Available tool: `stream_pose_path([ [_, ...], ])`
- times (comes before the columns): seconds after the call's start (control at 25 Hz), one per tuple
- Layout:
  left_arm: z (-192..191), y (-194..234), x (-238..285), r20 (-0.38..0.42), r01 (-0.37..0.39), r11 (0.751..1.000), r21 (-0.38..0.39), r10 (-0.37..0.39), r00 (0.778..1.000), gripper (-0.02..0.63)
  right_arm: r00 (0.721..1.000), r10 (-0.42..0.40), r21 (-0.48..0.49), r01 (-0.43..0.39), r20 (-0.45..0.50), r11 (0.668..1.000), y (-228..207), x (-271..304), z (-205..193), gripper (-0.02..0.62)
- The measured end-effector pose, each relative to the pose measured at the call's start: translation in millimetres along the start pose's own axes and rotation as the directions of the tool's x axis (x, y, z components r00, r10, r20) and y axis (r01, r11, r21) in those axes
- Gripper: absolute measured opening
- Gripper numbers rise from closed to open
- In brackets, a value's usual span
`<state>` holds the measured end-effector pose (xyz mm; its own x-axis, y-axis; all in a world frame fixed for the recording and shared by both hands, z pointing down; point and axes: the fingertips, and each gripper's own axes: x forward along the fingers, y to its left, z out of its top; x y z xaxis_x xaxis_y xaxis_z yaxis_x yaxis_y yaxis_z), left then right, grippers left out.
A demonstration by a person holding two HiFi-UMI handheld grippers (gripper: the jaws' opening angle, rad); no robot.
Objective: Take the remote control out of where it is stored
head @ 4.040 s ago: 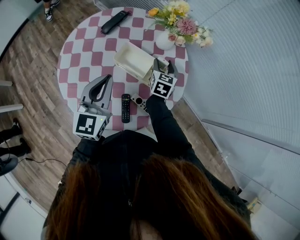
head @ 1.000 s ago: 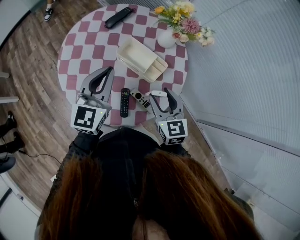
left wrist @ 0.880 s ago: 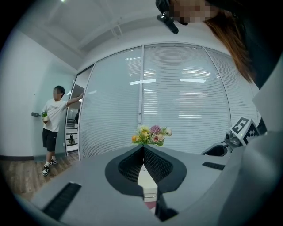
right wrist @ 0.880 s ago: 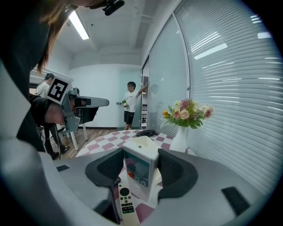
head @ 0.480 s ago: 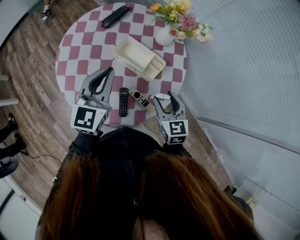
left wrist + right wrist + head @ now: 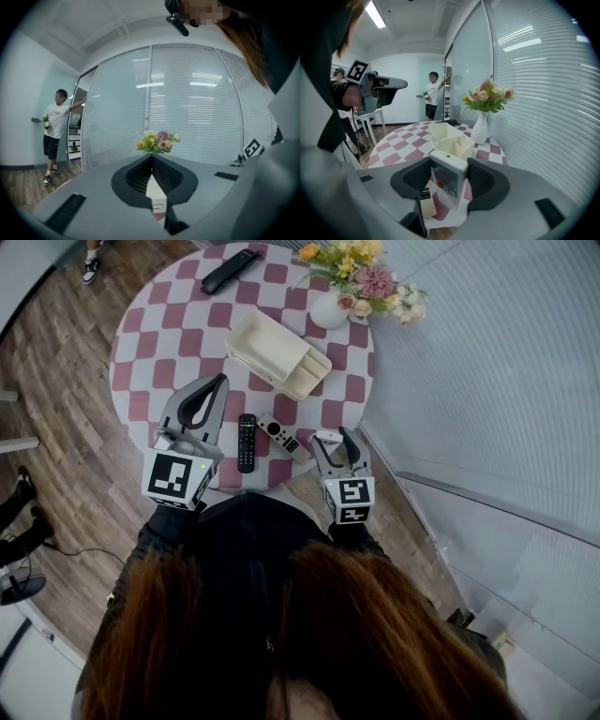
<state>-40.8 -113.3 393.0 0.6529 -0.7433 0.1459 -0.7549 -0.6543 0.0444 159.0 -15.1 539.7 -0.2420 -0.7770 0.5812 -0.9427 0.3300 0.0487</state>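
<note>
My right gripper (image 6: 333, 440) hangs over the table's near right edge, shut on a small white remote (image 6: 327, 437). In the right gripper view that remote (image 6: 448, 182) stands upright between the jaws, with a pale screen and an orange button facing me. The cream compartment box (image 6: 279, 354) it was stored in sits mid-table, also seen ahead as the box (image 6: 450, 138). My left gripper (image 6: 201, 407) is shut and empty over the table's near left side. Its closed tips (image 6: 151, 157) point at the flowers.
A black remote (image 6: 247, 442) and a grey remote (image 6: 283, 439) lie side by side near the front edge. A white vase of flowers (image 6: 334, 309) stands at the far right, a black case (image 6: 232, 271) at the far edge. A person (image 6: 53, 132) stands by the glass wall.
The right gripper has come back from the cream box to the near table edge with the white remote in its jaws, drifting slightly right in the last second. The left gripper has stayed put.
</note>
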Motion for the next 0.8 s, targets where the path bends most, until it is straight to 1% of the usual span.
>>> stream_pose_path([
  [0.48,-0.5,-1.4,2.8,-0.003,-0.010,1.000,0.001,0.010,1.000,0.009,0.999,0.013,0.032,-0.011,-0.049,0.999,-8.3,9.8,-18.6,0.252],
  [0.8,-1.2,-3.0,5.6,-0.008,-0.015,1.000,0.007,0.015,1.000,0.009,0.999,0.023,0.043,-0.022,-0.042,0.999,-19.6,23.0,-16.4,0.252],
])
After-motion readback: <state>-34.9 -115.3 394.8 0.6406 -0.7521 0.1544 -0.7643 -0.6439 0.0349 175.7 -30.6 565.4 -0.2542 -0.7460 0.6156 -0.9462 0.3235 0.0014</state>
